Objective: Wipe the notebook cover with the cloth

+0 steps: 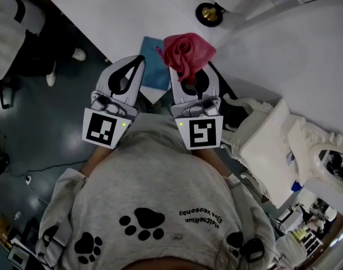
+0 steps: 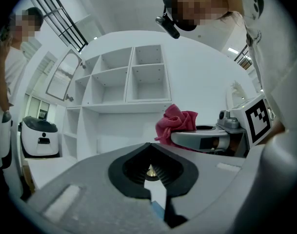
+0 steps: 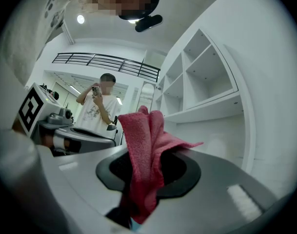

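Note:
A blue notebook point(image 1: 152, 66) lies at the edge of the white table point(image 1: 284, 55), partly hidden behind both grippers. I hold the two grippers side by side close to my chest, above the table edge. My right gripper point(image 1: 182, 71) is shut on a red cloth point(image 1: 186, 53), which bunches up over its tips. In the right gripper view the cloth point(image 3: 142, 155) hangs from between the jaws. My left gripper point(image 1: 140, 58) is shut with nothing in it, its jaws meeting at the tip point(image 2: 149, 147). The cloth point(image 2: 175, 122) also shows in the left gripper view.
A black and gold round object point(image 1: 209, 14) stands at the table's far side. An ornate white piece of furniture point(image 1: 272, 145) is at my right. White open shelves point(image 2: 133, 77) stand ahead. A person holding up a phone point(image 3: 100, 106) stands beyond, and another person point(image 2: 11, 77) is at the left.

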A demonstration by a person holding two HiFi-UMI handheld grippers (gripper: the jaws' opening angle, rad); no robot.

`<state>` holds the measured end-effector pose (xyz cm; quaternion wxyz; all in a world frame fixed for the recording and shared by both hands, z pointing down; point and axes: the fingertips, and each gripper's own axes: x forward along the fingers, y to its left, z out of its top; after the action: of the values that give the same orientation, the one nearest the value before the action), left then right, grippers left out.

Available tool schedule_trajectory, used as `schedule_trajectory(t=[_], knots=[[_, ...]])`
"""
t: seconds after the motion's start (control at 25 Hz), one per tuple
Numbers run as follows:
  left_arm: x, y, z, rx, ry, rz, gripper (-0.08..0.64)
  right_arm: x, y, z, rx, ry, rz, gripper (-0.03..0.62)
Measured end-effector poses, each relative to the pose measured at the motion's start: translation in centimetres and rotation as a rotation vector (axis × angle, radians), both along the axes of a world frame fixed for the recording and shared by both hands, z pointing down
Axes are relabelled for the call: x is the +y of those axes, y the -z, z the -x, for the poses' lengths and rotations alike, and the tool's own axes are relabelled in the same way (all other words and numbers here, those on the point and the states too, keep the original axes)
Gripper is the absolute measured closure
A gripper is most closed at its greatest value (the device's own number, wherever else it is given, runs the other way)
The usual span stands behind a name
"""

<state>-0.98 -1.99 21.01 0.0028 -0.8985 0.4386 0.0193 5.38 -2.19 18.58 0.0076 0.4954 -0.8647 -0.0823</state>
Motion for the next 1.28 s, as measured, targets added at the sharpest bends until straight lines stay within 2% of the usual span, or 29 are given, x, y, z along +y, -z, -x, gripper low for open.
schedule_trajectory(t=[0.36, 0.8, 1.12, 1.28], knots=[[-3.2, -0.4, 0.3, -0.027, -0.034, 0.023, 0.565, -3.0, -0.6, 0.2, 0.022, -0.012, 0.030, 0.485], [-5.3, -4.3, 0.9, -0.063, -0.052, 0.092, 0.565, -6.6, -4.6, 0.8, 0.081, 0.026, 0.101, 0.485], [-6.5, -8.0, 1.3, -0.091, -0.066, 0.134, 0.565, -9.2, -8.6, 1.8, 0.167, 0.078, 0.156, 0.485], [-6.6, -10.2, 1.5, -0.094, -0.069, 0.169, 0.565, -9.8, -11.1, 2.3, 0.269, 0.119, 0.179, 0.485]])
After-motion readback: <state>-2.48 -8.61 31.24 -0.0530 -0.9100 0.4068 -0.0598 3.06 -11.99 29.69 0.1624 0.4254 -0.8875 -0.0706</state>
